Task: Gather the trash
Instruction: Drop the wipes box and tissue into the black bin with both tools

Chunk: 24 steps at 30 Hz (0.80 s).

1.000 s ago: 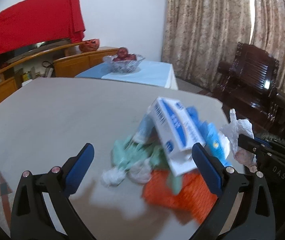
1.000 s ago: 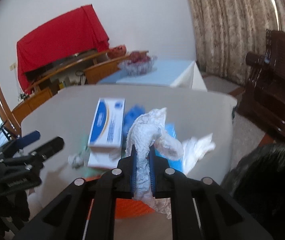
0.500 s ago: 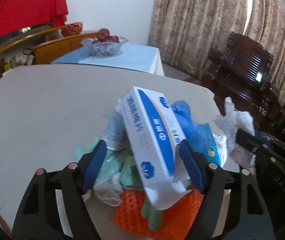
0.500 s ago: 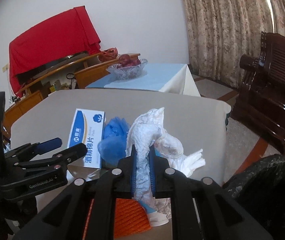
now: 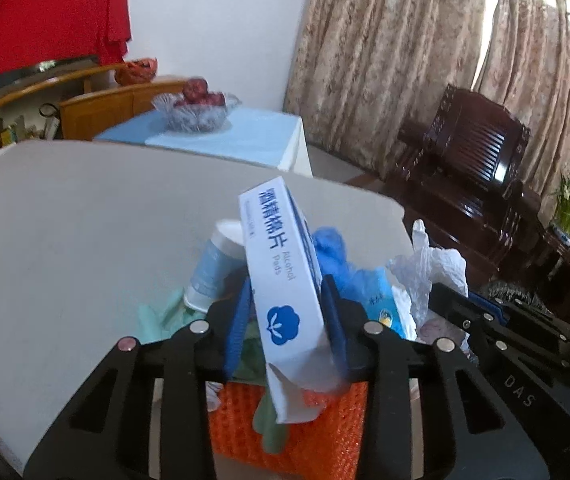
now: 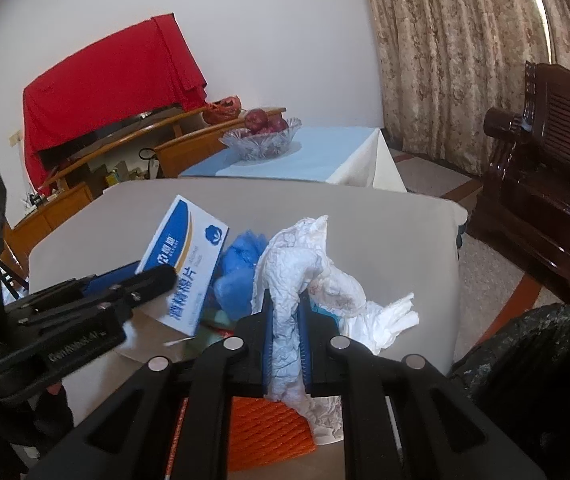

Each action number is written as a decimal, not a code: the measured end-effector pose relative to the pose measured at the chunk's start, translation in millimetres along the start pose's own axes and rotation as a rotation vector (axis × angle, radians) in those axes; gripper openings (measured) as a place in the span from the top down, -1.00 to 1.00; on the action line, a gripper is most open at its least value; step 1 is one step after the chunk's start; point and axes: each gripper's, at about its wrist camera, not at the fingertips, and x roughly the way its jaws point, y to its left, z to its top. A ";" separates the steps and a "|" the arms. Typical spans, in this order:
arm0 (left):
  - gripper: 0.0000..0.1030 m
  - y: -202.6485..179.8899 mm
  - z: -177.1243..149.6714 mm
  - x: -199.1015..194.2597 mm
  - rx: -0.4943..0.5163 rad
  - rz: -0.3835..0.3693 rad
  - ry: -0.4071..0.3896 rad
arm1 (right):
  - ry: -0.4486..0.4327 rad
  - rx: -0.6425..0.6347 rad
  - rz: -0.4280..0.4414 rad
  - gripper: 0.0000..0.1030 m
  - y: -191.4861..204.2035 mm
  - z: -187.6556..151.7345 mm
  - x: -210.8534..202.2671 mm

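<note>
My left gripper [image 5: 287, 312] is shut on a white and blue alcohol pads box [image 5: 283, 272], tilted up above the trash pile; the box also shows in the right wrist view [image 6: 187, 264]. My right gripper [image 6: 287, 312] is shut on a crumpled white tissue [image 6: 297, 272], which also shows in the left wrist view [image 5: 431, 268]. Below lie an orange net [image 5: 317, 432], blue plastic gloves [image 6: 239, 276], green scraps [image 5: 161, 316] and a white bottle [image 5: 213, 264] on the grey table [image 5: 85, 220].
A black trash bag [image 6: 533, 364] sits low at the right, past the table's edge. Behind stand a blue-clothed table [image 6: 313, 160] with a glass fruit bowl [image 6: 261, 140], a dark wooden chair [image 5: 469, 152] and curtains.
My left gripper closed on the alcohol pads box and tipped it up on edge off the pile. The right gripper kept hold of the tissue and stayed about where it was.
</note>
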 end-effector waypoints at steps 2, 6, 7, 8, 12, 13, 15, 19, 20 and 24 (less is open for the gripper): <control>0.38 -1.2 3.0 -13.1 -0.003 0.007 -0.030 | -0.014 0.000 0.002 0.78 0.7 2.9 -6.9; 0.39 -12.7 10.8 -40.0 0.006 -0.012 -0.083 | -0.060 0.016 0.001 0.78 -0.6 9.9 -30.1; 0.39 -17.4 10.9 -44.4 0.013 -0.019 -0.090 | -0.069 0.022 -0.002 0.78 -1.6 10.5 -35.8; 0.40 -24.6 11.6 -50.5 0.021 -0.034 -0.099 | -0.078 0.028 -0.005 0.78 -3.7 11.5 -42.3; 0.40 -60.4 7.8 -62.5 0.073 -0.111 -0.093 | -0.118 0.052 -0.037 0.78 -19.6 9.0 -76.7; 0.40 -69.6 5.8 -63.2 0.087 -0.132 -0.086 | -0.126 0.063 -0.051 0.78 -26.6 7.5 -87.5; 0.40 -95.6 -2.0 -61.9 0.115 -0.187 -0.064 | -0.132 0.085 -0.075 0.78 -40.5 4.7 -103.8; 0.40 -136.5 -19.1 -50.0 0.160 -0.275 -0.015 | -0.123 0.113 -0.176 0.78 -75.1 -10.7 -137.6; 0.40 -151.7 -24.5 -44.4 0.174 -0.304 0.001 | -0.117 0.121 -0.200 0.78 -84.0 -15.9 -144.0; 0.40 -190.8 -40.1 -29.3 0.213 -0.367 0.035 | -0.077 0.167 -0.311 0.78 -123.3 -41.3 -164.5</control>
